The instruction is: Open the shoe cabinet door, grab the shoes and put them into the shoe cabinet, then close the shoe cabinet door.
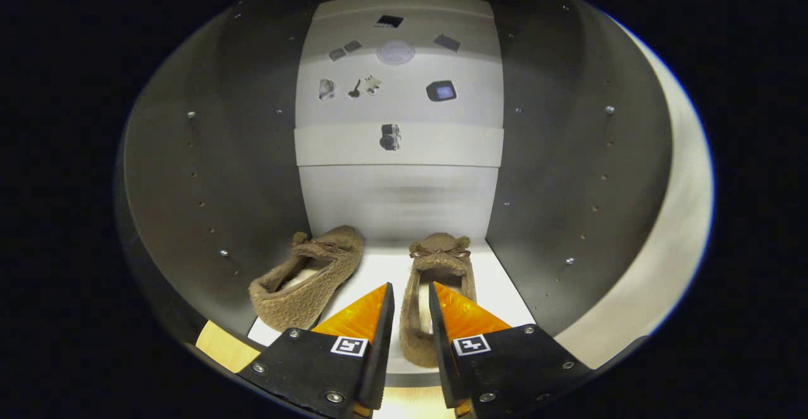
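Note:
Two brown fuzzy slippers with small bows lie on the white floor (505, 293) of the open shoe cabinet, toes pointing to the back. The left slipper (309, 277) rests at an angle near the dark left wall. The right slipper (442, 258) lies straight, just ahead of my fingers. My gripper (410, 284) reaches into the cabinet opening. One finger is outside the right slipper's left side wall and the other inside the shoe, and they pinch that wall near the heel.
Dark side walls (208, 173) with rows of shelf-pin holes close in on both sides. The white back panel (398, 198) carries small pictures and a ledge. A pale cabinet edge (675, 217) curves along the right. Light wood (218, 346) shows below the cabinet front.

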The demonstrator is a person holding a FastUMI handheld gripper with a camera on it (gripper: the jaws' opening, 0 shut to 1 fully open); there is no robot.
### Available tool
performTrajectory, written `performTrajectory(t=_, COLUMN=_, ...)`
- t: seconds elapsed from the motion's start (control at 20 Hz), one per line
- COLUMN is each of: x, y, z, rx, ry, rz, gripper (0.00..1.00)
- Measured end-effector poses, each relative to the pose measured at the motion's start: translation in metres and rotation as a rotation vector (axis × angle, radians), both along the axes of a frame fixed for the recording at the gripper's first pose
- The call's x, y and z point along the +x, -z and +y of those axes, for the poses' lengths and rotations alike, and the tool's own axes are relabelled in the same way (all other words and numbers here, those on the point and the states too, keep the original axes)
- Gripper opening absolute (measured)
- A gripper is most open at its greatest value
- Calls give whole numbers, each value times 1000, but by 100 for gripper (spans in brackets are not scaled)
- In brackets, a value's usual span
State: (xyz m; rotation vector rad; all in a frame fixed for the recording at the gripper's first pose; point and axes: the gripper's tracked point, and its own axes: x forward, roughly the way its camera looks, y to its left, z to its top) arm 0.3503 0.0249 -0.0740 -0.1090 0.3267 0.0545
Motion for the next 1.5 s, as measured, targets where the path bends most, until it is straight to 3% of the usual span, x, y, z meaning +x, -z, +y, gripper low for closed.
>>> performTrajectory(t=0.35, x=-81, y=-25, z=6, rx=19, ry=-1, rz=-58, gripper=35)
performTrajectory(t=0.8, x=-204, y=-41, z=1, rx=19, ry=34, rz=-129, gripper=45)
performTrajectory(t=1.5, x=-379, y=-81, z=-48, rx=18, ry=153, rz=-236, gripper=58)
